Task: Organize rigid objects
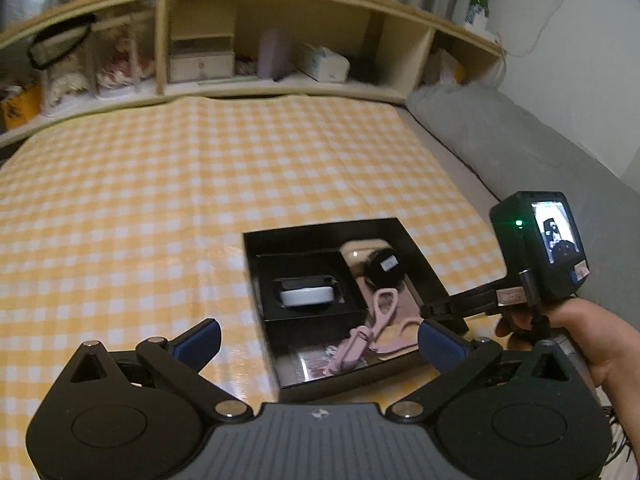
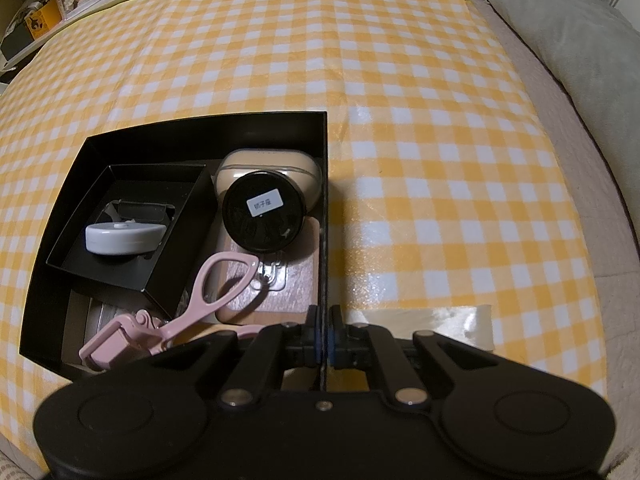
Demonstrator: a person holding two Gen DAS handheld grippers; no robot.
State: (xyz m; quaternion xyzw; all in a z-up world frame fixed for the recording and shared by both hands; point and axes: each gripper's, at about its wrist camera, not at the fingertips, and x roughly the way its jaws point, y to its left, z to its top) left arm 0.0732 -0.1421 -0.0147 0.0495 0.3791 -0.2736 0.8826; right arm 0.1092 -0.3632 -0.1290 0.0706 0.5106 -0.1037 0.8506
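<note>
The black box (image 2: 324,168) lies near the right edge of the checked cloth (image 2: 400,80), and the right gripper (image 2: 325,334) has its fingers pinched narrow on the box's right wall, steadying it; the left gripper (image 1: 320,340) hangs above the box's near edge, fingers spread wide with nothing between them. Inside, the pink eyelash curler (image 2: 192,304) leans across the near part, beside the round black jar (image 2: 262,210) and the white case (image 1: 306,295) in the inner tray. The curler looks light, stiff and slick, so its narrow handle loops seem the surest hold.
</note>
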